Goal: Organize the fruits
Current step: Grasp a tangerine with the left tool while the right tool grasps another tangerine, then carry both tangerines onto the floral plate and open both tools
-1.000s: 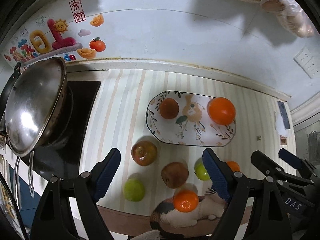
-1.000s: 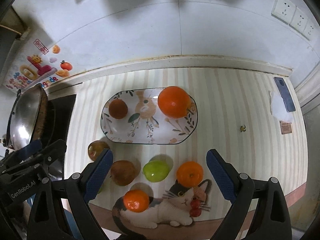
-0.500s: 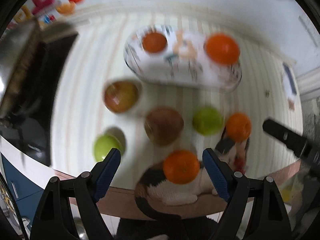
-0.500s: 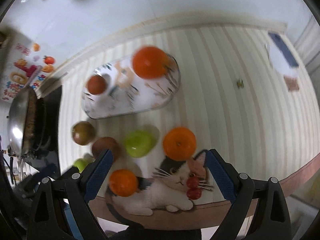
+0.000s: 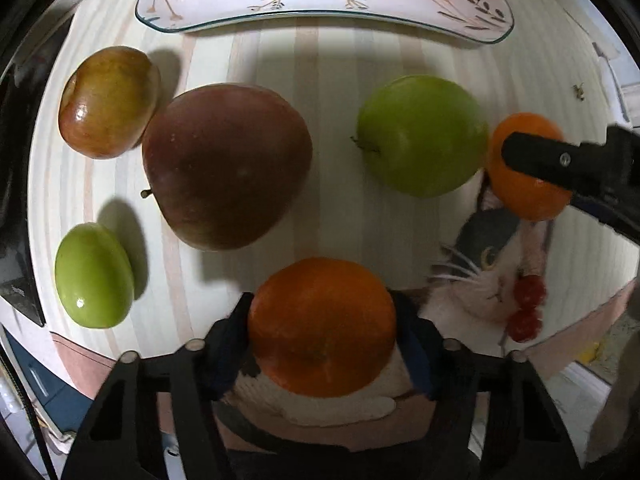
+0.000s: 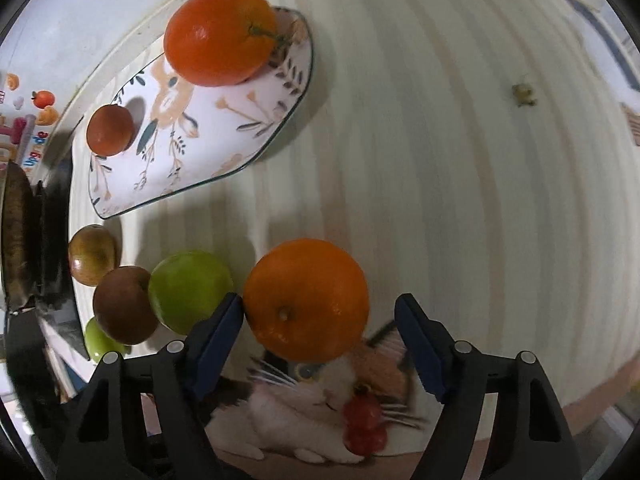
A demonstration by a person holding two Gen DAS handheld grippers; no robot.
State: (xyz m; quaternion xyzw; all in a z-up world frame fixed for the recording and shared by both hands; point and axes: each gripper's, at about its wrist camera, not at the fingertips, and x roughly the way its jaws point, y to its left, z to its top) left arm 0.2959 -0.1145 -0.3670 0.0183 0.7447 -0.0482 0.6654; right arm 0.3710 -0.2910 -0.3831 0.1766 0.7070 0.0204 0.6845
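My left gripper is shut on an orange at the counter's front edge, both pads against its sides. My right gripper is open around a second orange; its left pad touches the fruit and the right pad stands apart. That orange also shows in the left wrist view, partly behind the right gripper's finger. The flowered plate holds a large orange and a small brown fruit.
On the striped mat lie a dark red apple, a green apple, a red-yellow apple and a small green fruit. A cat picture marks the mat's front. A dark stove stands left.
Both grippers have dropped down and forward to the front oranges. The left jaws have shut on their orange. The right jaws have narrowed around theirs.
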